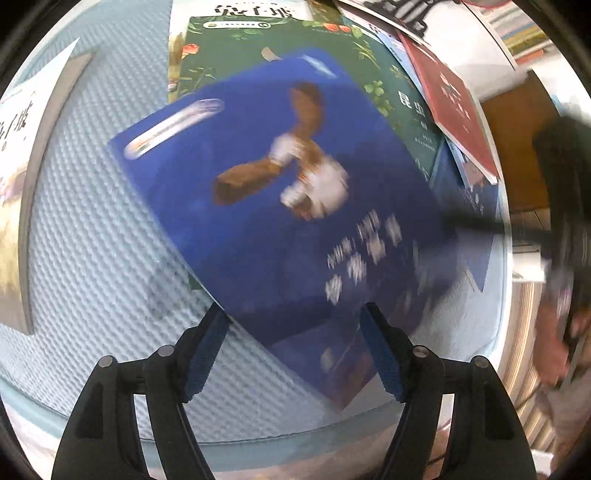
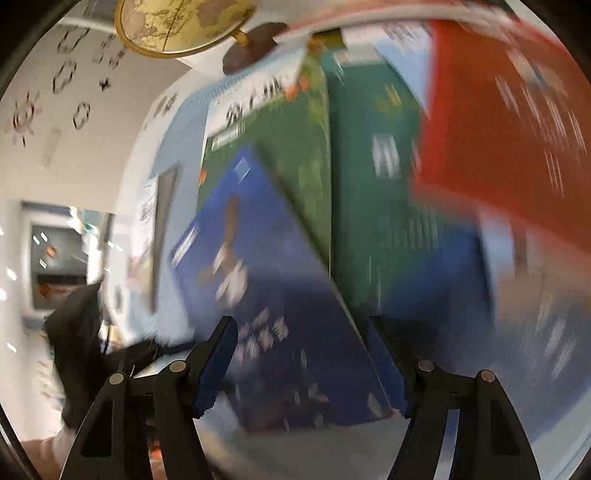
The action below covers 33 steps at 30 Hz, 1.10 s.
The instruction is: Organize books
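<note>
Books lie scattered and overlapping on the pale textured mat [image 1: 85, 206], blue book [image 1: 266, 192] topmost over the green book [image 1: 236, 48] and near the red book [image 1: 458, 110], so sorting looks barely begun; left gripper [image 1: 295, 354] and right gripper [image 2: 303, 362] both gape wide, holding nothing.

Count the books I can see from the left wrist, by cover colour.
Blue book: 1
Green book: 1
Red book: 1
White books: 2
Lighter blue book, mostly covered: 1
Total: at least 6. The pile at the top right edge is too cut off to count.
</note>
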Motion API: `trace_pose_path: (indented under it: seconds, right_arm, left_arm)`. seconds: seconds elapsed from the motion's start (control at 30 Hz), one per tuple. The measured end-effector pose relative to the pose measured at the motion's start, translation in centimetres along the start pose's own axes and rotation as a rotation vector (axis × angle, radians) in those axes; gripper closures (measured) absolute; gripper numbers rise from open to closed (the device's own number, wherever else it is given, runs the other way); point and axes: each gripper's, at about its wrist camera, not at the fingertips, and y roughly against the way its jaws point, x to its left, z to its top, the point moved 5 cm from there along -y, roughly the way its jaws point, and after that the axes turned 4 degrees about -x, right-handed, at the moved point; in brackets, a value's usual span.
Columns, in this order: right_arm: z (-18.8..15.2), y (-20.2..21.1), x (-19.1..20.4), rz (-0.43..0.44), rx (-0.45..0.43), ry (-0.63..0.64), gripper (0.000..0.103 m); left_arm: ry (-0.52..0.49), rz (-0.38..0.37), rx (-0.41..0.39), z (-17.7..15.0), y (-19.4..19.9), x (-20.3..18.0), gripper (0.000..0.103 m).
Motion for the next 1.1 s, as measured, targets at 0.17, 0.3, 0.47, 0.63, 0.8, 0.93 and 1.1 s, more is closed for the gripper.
trace_pose_path:
  seconds: [0.17,0.3,0.47,0.63,0.8,0.93,1.1]
  right_arm:
    - [-8.9,-0.8,-1.9,0.063,0.095,-0.111,0.035]
    - [-8.9,-0.2,-4.0,0.204,-0.006,-0.242,0.036]
    - [-5.5,-0.1,-3.0,0.152,-0.098,-0.140,0.035]
    - [-3.6,-1.3,-1.3,0.096,-0.125,-0.069,0.035]
    - [-5.4,-0.9,-1.0,0.093,-0.083,-0.049,0.045]
    - [-7.8,0.3,-1.8,0.208,-0.104,-0.124,0.059]
    - [-9.9,0.7,-4.0,0.240,-0.132,-0.221,0.062]
  left_arm:
    - [-0.034,-0.054,0.035,0.0,-0.3,-0.2,0.032]
    - [-0.062,-0.099,0.020,0.0,-0.3,-0.3,0.034]
    - [-0.040,-0.120,0.005,0.4,0.3,1.2,0.045]
    - [-0.040,-0.099,-0.014,0.1,0.8,1.9,0.058]
    - [0.028,-0.089,-0.033,-1.2,1.1,3.0,0.080]
    - [0.076,-0.158,-0.037,-1.9,1.6,3.1,0.080]
    - [0.057,-0.272,-0.032,-1.9,2.0,1.3,0.080]
